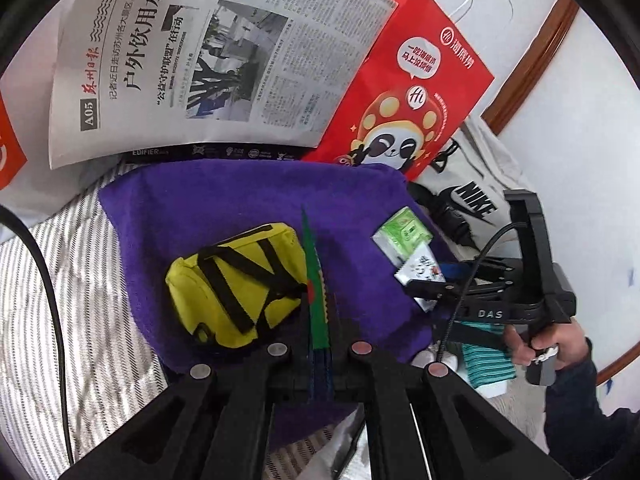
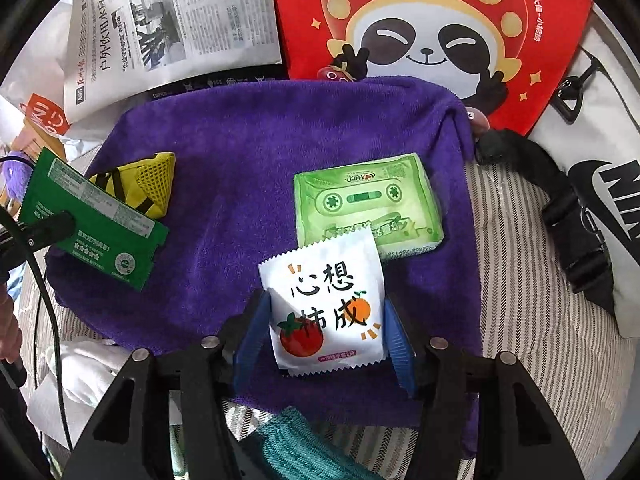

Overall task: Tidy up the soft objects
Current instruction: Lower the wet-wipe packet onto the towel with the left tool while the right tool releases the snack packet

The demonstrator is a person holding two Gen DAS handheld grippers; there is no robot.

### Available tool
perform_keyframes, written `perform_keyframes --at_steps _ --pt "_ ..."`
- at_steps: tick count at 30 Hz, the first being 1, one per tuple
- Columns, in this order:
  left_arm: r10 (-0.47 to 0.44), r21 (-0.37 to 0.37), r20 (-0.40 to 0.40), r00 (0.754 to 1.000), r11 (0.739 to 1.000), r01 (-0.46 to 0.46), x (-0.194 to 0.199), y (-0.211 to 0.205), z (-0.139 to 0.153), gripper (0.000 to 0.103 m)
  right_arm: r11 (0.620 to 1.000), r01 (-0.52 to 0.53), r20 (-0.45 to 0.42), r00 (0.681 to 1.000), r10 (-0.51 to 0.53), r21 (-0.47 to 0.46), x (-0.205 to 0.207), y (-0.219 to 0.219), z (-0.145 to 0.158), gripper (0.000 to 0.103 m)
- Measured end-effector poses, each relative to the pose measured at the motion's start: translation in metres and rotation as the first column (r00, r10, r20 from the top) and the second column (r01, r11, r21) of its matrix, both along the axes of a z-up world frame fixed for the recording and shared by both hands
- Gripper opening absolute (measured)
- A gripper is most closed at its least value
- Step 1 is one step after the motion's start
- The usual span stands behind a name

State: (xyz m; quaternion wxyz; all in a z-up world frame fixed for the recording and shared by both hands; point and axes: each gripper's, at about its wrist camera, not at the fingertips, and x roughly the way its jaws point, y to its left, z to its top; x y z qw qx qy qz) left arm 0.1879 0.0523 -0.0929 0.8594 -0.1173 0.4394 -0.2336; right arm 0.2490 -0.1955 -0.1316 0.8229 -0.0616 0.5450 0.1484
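A purple towel [image 1: 240, 200] [image 2: 248, 152] is spread over striped bedding. On it lie a yellow pouch with black straps [image 1: 236, 284] [image 2: 154, 184] and a green tissue pack [image 1: 402, 234] [image 2: 368, 204]. My left gripper [image 1: 320, 354] [image 2: 52, 228] is shut on a flat green packet [image 1: 314, 280] [image 2: 96, 224], held just above the towel beside the pouch. My right gripper [image 2: 326, 300] [image 1: 430, 290] points down at the towel. Its blue fingers [image 2: 252, 328] stand on either side of a white fruit-print packet [image 2: 326, 312] [image 1: 420, 274], which rests on the towel against the tissue pack.
A newspaper [image 1: 200, 60] and a red panda paper bag [image 1: 408, 92] lie beyond the towel. A white Nike bag [image 2: 600, 184] with a black strap [image 2: 560, 200] is to the right. Teal knit fabric [image 2: 304, 452] sits at the near edge. A black cable [image 1: 44, 272] crosses the striped bedding [image 1: 80, 300].
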Motion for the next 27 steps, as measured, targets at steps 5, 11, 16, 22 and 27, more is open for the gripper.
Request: perform_keyframes --at_steps 5,11,16,22,27 --pt "0.019 0.051 -0.001 1.000 0.999 -0.019 0.000 0.000 0.000 0.008 1.000 0.010 -0.002 1.000 -0.010 -0.003 0.002 0.000 -0.002 0.063" --pt "0.045 0.130 -0.020 0.999 0.991 -0.042 -0.004 -0.007 -0.001 0.017 1.000 0.014 0.015 1.000 -0.014 0.007 0.005 -0.003 0.002 0.064" --pt "0.096 0.149 -0.019 0.995 0.985 -0.092 -0.008 -0.006 0.002 0.024 0.999 0.031 0.034 0.999 -0.031 0.011 0.002 -0.008 0.010 0.065" --pt "0.211 0.238 0.052 0.976 0.947 -0.217 -0.025 -0.002 0.018 0.061 0.999 0.040 0.057 0.998 -0.039 -0.005 -0.010 -0.015 0.023 0.065" --pt "0.268 0.263 0.056 0.962 0.925 -0.273 -0.042 -0.001 0.032 0.077 0.999 0.046 0.088 0.995 -0.045 0.001 -0.021 -0.015 0.034 0.065"
